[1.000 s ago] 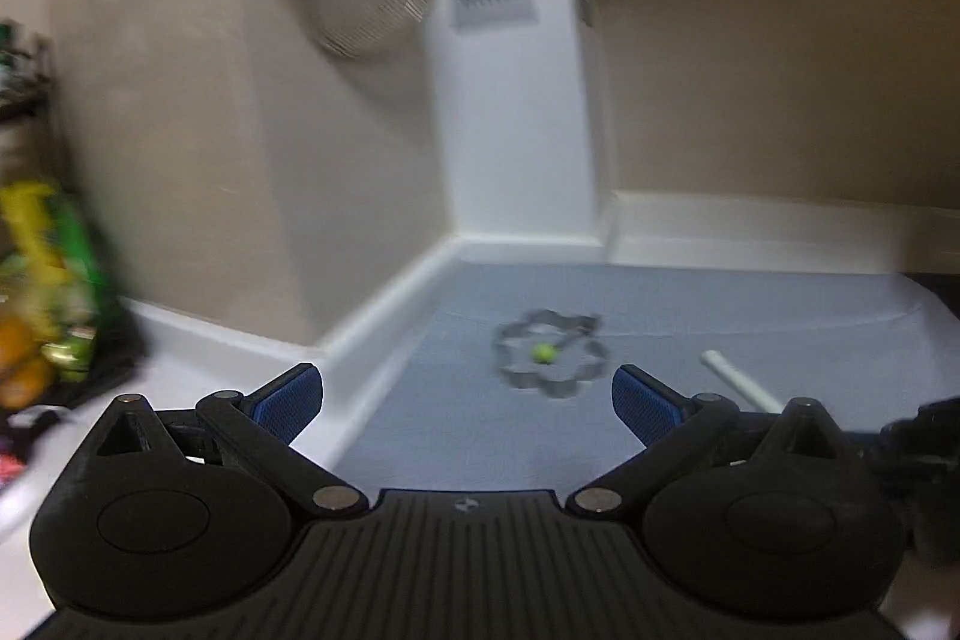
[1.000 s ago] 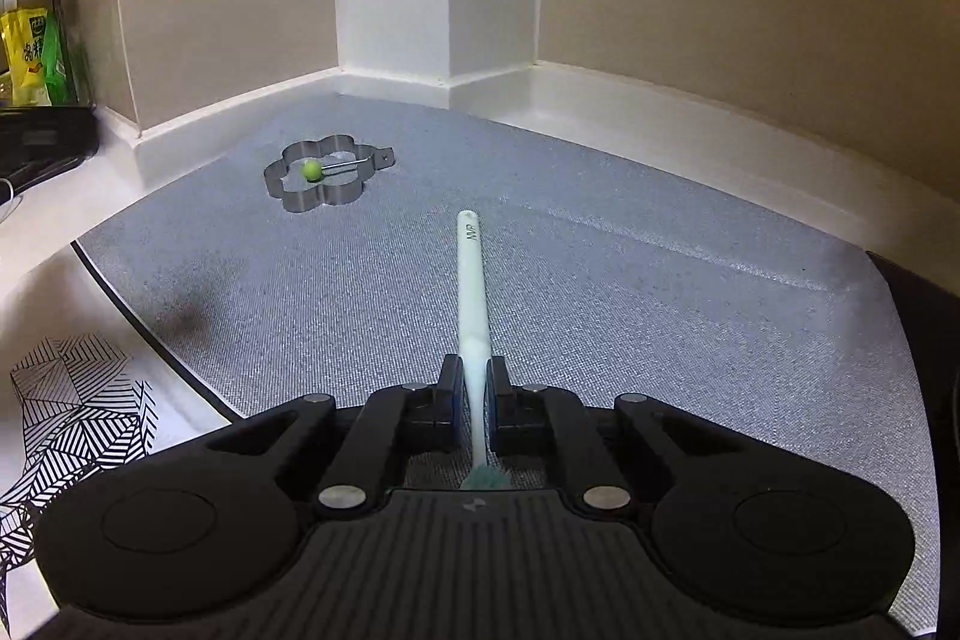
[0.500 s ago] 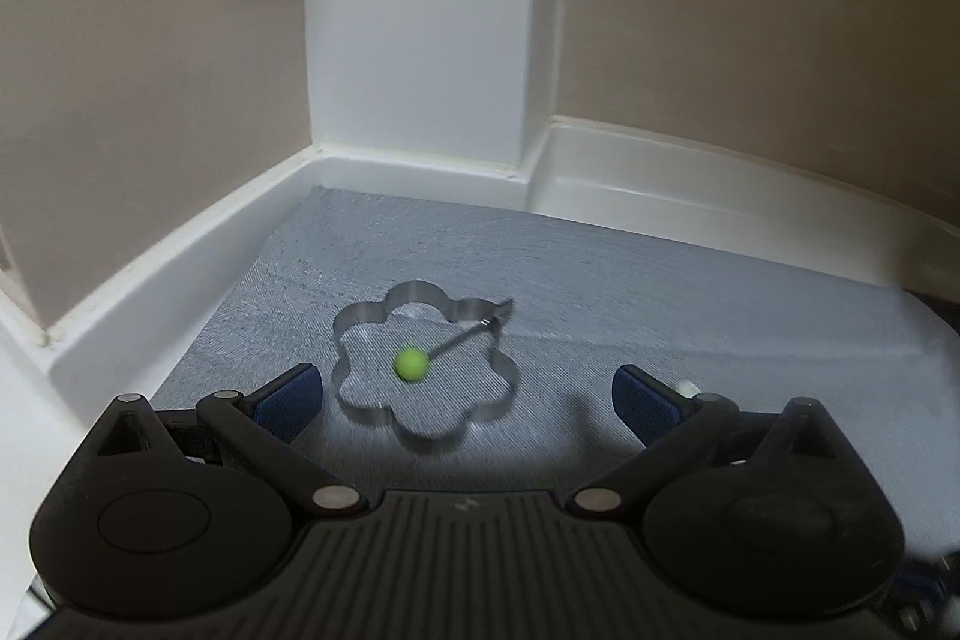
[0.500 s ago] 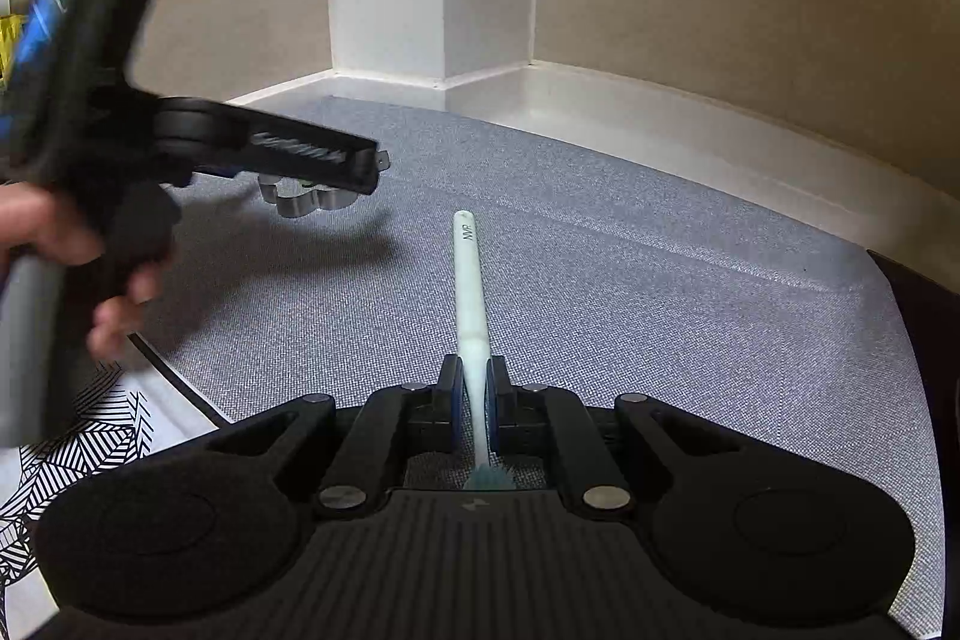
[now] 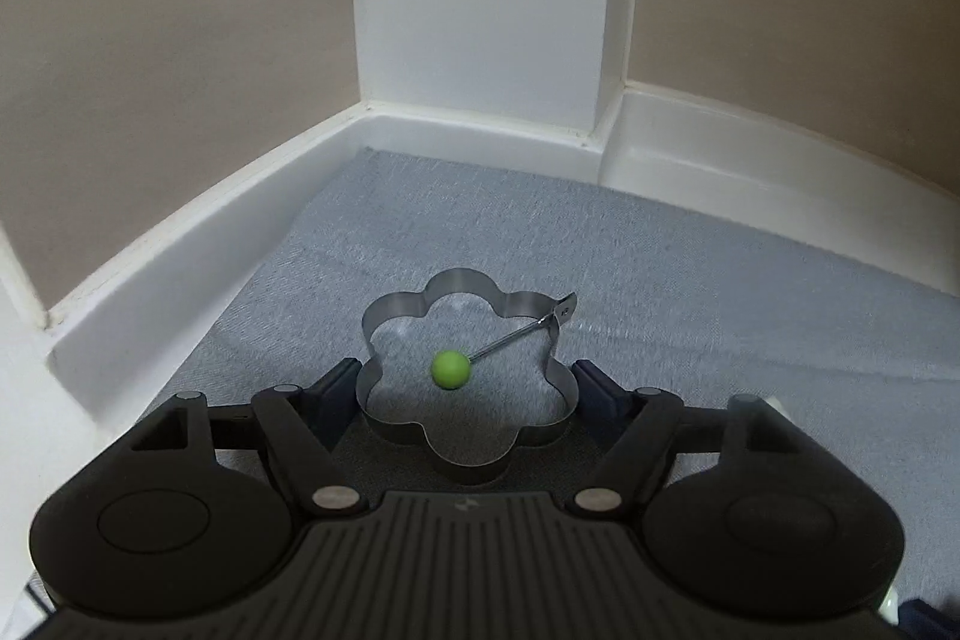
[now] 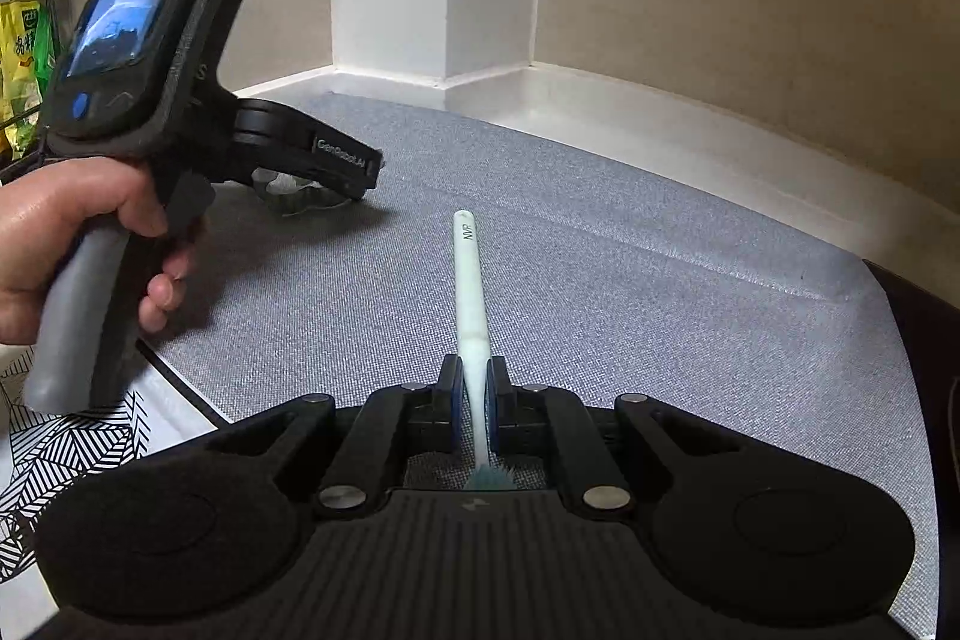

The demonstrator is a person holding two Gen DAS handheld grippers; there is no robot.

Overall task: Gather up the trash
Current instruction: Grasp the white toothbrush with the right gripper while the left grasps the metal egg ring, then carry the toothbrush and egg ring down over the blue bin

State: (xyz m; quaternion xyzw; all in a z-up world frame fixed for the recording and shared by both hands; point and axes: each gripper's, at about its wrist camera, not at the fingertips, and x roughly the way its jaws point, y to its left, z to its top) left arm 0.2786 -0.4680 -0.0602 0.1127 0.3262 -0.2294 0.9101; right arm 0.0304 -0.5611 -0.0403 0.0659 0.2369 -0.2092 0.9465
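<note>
A flower-shaped metal egg ring (image 5: 465,436) with a green knob (image 5: 450,369) on a wire handle lies on the grey mat (image 5: 690,280). My left gripper (image 5: 468,394) is open, one finger on each side of the ring, low over the mat. In the right wrist view the left gripper (image 6: 312,154) covers most of the ring (image 6: 300,199). My right gripper (image 6: 474,394) is shut on a white toothbrush (image 6: 468,280), handle pointing forward, blue bristles back at the gripper body.
White skirting (image 5: 180,244) and a white corner column (image 5: 486,10) bound the mat at the back. A rack with yellow-green packets (image 6: 21,58) stands at far left. A black-and-white patterned sheet (image 6: 54,454) lies at the mat's left edge.
My left gripper has moved forward and down onto the egg ring, and its fingers now sit on either side of it. The right gripper has held still with the toothbrush.
</note>
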